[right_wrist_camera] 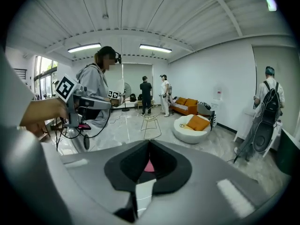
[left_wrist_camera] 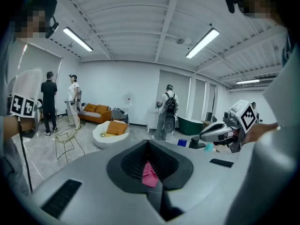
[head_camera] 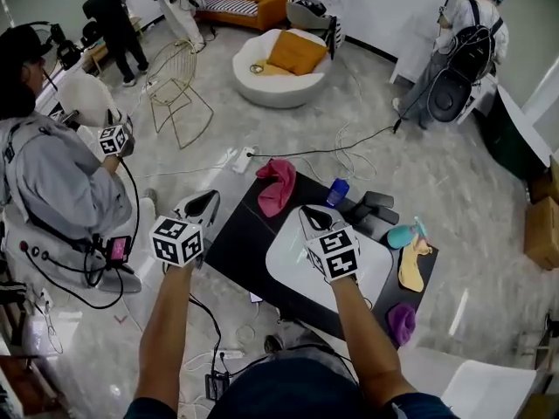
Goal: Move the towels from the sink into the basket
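Pale marble floor surrounds a dark table (head_camera: 240,247) with a white sink (head_camera: 376,269) set in its middle, and other people stand about the room behind it. The left tongs (head_camera: 210,199) hang over the floor just off the table's left edge, jaws pressed together with nothing between them. The right tongs (head_camera: 308,213) sit above the sink's near-left rim, their jaws likewise closed and empty. A pink towel (head_camera: 276,184) lies crumpled on the table's far left corner, outside the sink. It is ahead of both pairs of tips, roughly between their two lines, and touches neither. In the left gripper view it shows as a pink patch (left_wrist_camera: 150,175) just past the closed tips. The right gripper view catches a smaller sliver of it (right_wrist_camera: 149,166). A yellow towel (head_camera: 412,264) and a purple towel (head_camera: 402,321) lie on the table to the right of the sink, well apart from the right tongs. A blue cup (head_camera: 337,192) stands near the pink towel.
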